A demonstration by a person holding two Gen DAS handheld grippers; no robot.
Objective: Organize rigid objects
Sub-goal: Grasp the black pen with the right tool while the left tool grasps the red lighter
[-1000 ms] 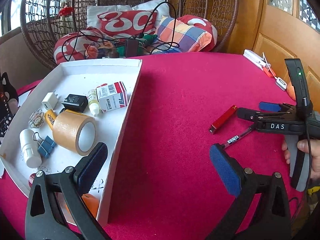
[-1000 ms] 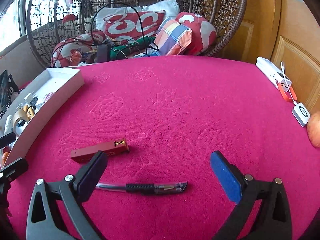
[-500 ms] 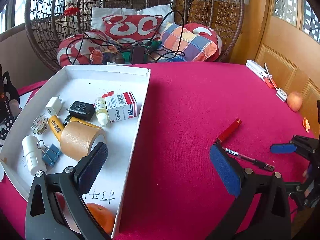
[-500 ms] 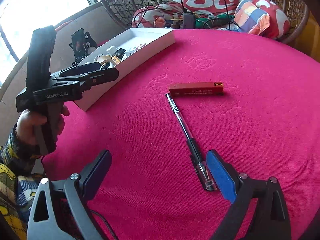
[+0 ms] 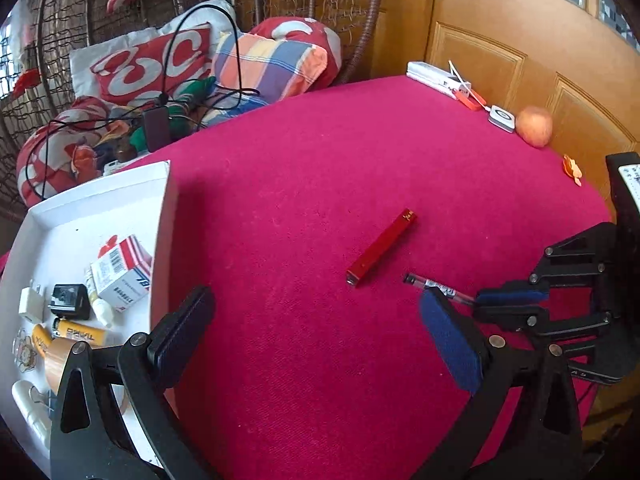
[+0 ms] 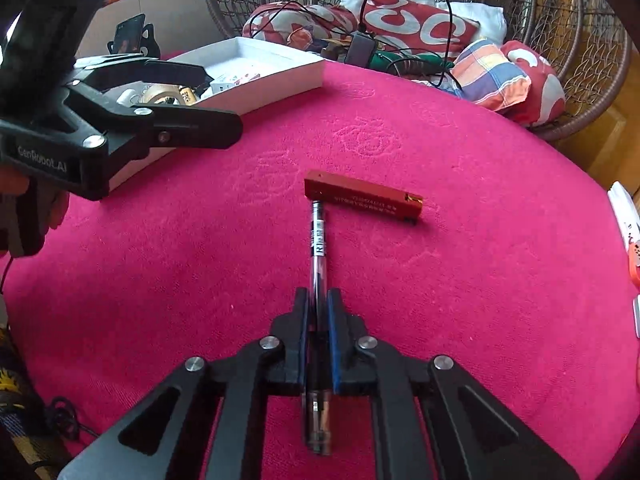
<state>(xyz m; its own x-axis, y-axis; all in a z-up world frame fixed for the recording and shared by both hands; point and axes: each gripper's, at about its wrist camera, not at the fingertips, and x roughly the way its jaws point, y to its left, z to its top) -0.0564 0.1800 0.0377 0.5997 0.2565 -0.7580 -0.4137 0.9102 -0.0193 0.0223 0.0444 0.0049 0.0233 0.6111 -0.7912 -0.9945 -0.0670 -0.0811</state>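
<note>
A clear pen [image 6: 319, 240] lies on the pink tablecloth, pointing at a red rectangular bar [image 6: 362, 200] just beyond its far end. My right gripper [image 6: 317, 300] is closing on the pen's barrel, and both blue pads press it near the grip end. In the left wrist view the same pen [image 5: 436, 285] pokes out of the right gripper [image 5: 480, 304], beside the red bar [image 5: 380, 254]. My left gripper [image 5: 316, 316] hovers open over bare cloth with nothing between its fingers. It also shows at the left of the right wrist view, the left gripper [image 6: 220, 102], next to the white tray [image 6: 276, 76].
The white tray [image 5: 160, 216] at the left holds a small box [image 5: 120, 276], a tape roll, a charger and tubes. An apple [image 5: 534, 126], a small white device [image 5: 502, 118] and a white strip [image 5: 436, 76] lie at the table's far right edge. A wicker chair with cushions and cables stands behind.
The right gripper has shut onto the pen, which lay loose beside its open finger half a second ago. The left gripper's view has swung right, away from the tray.
</note>
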